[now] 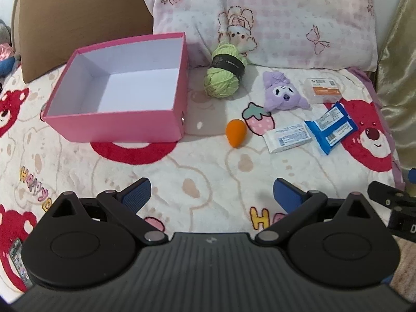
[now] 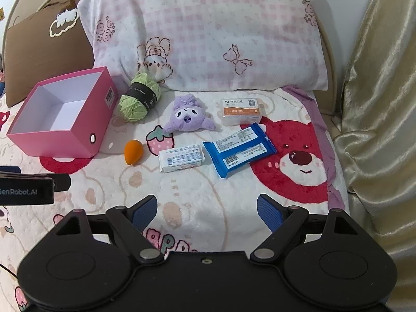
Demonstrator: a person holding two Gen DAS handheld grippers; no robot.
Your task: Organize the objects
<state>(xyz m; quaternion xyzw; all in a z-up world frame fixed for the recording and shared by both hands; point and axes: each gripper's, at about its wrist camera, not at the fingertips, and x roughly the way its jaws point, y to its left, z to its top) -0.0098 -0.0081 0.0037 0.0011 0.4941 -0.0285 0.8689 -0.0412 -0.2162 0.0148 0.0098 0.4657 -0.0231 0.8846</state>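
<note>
Both your left gripper and right gripper hang wide open and empty over the bed. The pink box sits empty, left of the scattered items. The orange sponge could roll if nudged; the wipes packs overlap and may drag together.

Labels on the white packet and blue packet are reading too small; the brown cushion is running past the frame's top edge.

The left tool reads "GenRobot.AI"; the blanket shows colourful "Happy" lettering; packet labels are too small to read.
</note>
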